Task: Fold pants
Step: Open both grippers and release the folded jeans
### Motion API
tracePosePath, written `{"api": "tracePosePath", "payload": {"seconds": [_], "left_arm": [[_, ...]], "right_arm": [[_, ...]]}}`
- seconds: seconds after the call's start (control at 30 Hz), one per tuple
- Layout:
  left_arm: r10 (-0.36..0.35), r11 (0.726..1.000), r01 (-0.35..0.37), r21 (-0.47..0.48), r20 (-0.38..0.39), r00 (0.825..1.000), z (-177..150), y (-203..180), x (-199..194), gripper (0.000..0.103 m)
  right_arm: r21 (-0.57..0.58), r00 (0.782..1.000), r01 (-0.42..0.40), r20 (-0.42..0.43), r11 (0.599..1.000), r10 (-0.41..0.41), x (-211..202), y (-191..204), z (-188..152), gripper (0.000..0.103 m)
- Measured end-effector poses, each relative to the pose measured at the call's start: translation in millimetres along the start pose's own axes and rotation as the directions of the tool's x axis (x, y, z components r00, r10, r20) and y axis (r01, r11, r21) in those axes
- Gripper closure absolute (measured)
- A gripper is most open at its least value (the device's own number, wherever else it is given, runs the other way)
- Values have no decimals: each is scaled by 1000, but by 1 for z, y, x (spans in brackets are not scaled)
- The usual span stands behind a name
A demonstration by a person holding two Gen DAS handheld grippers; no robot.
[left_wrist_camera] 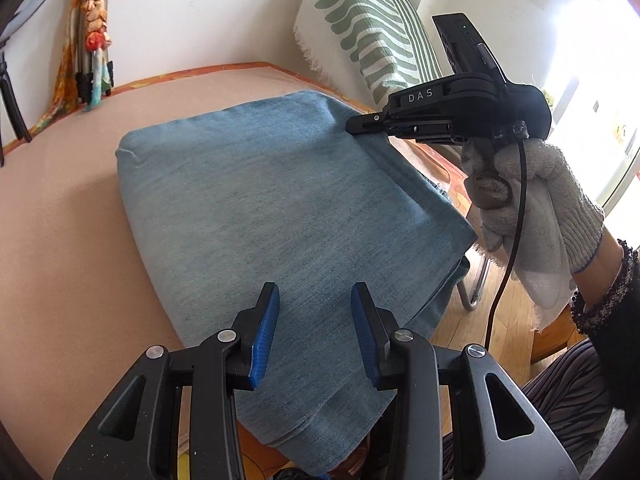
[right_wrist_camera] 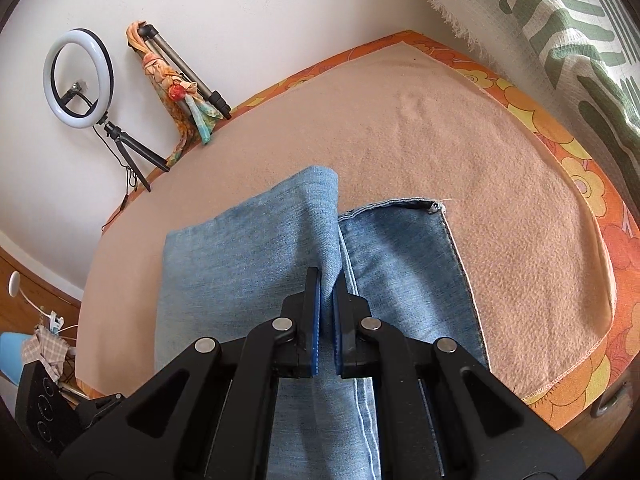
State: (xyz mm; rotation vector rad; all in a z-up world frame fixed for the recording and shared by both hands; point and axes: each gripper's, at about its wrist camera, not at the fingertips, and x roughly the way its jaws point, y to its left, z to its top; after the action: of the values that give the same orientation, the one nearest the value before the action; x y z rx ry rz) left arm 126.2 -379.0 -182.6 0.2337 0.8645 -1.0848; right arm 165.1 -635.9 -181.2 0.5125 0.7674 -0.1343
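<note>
The folded jeans [left_wrist_camera: 280, 208] are lying mid-frame on the peach blanket [left_wrist_camera: 68, 248]. The right gripper [right_wrist_camera: 327, 292] is pinching a denim fold at centre; the left gripper [left_wrist_camera: 314, 332] is hovering empty, jaws parted. Lowering that edge flush should be keeping layers aligned.

The pants [left_wrist_camera: 280, 216] run off the bottom edge behind the gripper body.
</note>
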Motion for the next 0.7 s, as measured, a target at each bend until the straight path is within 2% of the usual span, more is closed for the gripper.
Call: {"api": "tracePosePath", "payload": {"seconds": [0.17, 0.37, 0.47, 0.57, 0.63, 0.7], "left_arm": [[22, 999, -22, 31, -7, 1000, -1, -7, 3, 60], [36, 998, -36, 52, -9, 999, 1, -12, 4, 53], [-1, 1000, 1, 27, -5, 1000, 1, -9, 1, 44], [-54, 998, 54, -39, 0, 999, 2, 1, -5, 43], [-68, 994, 68, -83, 6, 998, 3, 8, -9, 42], [-76, 989, 78, -126, 21, 997, 4, 18, -16, 42]], "right_arm": [[-72, 997, 77, 3, 994, -77, 5, 6, -4, 98], [-138, 983, 181, 11, 974, -181, 9, 10, -9, 96], [-161, 971, 236, 19, 958, -236, 5, 10, -9, 82], [-156, 977, 212, 10, 965, -213, -5, 4, -10, 67], [-163, 980, 199, 32, 966, -197, -16, -1, -11, 43], [-142, 982, 187, 63, 972, -179, -27, -9, -12, 27]]}}
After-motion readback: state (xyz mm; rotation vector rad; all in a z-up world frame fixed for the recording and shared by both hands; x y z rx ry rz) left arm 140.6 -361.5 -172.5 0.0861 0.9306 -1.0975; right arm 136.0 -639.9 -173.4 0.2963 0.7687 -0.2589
